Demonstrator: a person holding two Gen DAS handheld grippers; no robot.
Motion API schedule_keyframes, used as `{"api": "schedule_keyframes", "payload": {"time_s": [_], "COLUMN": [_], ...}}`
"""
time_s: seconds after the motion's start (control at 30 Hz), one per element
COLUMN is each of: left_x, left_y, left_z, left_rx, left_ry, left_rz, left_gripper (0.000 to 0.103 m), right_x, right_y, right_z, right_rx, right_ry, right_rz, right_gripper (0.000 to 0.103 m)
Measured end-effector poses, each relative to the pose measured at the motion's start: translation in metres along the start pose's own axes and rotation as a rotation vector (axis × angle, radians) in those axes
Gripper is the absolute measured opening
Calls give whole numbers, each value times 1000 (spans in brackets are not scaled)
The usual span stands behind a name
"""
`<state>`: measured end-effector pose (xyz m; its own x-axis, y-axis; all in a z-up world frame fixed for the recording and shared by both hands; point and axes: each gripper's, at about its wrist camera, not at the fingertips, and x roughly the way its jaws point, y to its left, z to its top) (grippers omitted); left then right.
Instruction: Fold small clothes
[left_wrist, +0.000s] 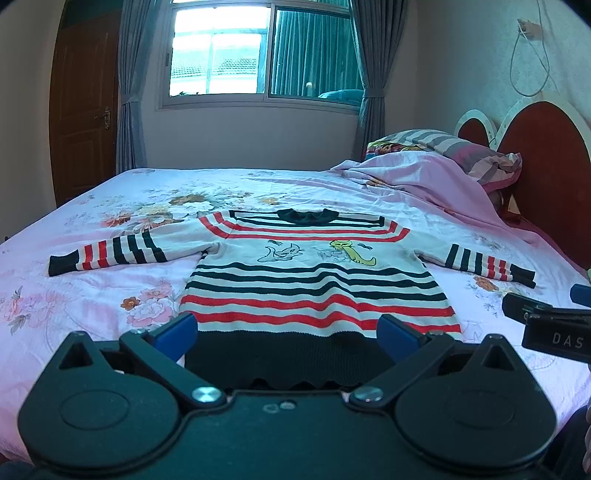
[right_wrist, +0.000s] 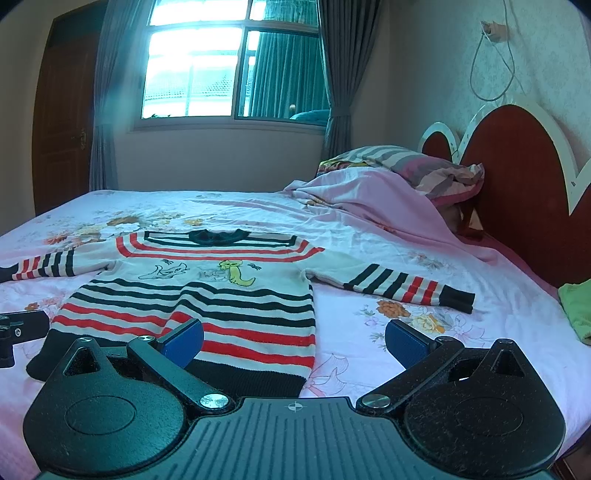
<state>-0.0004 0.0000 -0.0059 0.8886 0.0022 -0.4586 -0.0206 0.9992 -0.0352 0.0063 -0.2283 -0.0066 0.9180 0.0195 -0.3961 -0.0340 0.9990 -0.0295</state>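
Here, garment: a small striped red, black and white knitted sweater (left_wrist: 317, 273) lay flat, sleeves spread, on the floral pink bed (left_wrist: 110, 295).
Left tongs (left_wrist: 288, 332): apart, over the hem.
Right tongs (right_wrist: 295, 339): apart, empty.

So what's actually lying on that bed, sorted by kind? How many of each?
Striped sweater: 1, spread flat, sleeves out
Pillow: 1, by the headboard
Pink quilt: 1, bunched near the pillow
Green cloth: 1, at the right edge
Hand-held grippers: 2, left gripper and right gripper, both open
Total: 6
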Motion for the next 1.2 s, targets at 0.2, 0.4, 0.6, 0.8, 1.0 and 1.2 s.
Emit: {"api": "schedule_keyframes", "payload": {"time_s": [0.2, 0.4, 0.6, 0.8, 1.0, 1.2], "left_x": [0, -1, -1, -1, 0, 0], "left_y": [0, -1, 0, -3, -1, -3], "left_z": [1, 2, 2, 2, 2, 2], "left_rx": [0, -3, -2, 3, 3, 7], "left_ry": [3, 3, 4, 5, 5, 6], "left_rz": [1, -3, -2, -4, -9, -7], "left_gripper": [102, 102, 102, 102, 102, 102], "right_x": [0, -1, -1, -1, -1, -2], "right_y": [1, 2, 1, 0, 0, -1], "right_z": [1, 1, 1, 2, 3, 3], "right_rx": [-2, 0, 1, 2, 3, 3], "right_ry": [2, 0, 1, 1, -2, -3], "right_rz": [-1, -4, -4, -3, -3, -5], "right_gripper": [103, 103, 103, 103, 103, 103]}}
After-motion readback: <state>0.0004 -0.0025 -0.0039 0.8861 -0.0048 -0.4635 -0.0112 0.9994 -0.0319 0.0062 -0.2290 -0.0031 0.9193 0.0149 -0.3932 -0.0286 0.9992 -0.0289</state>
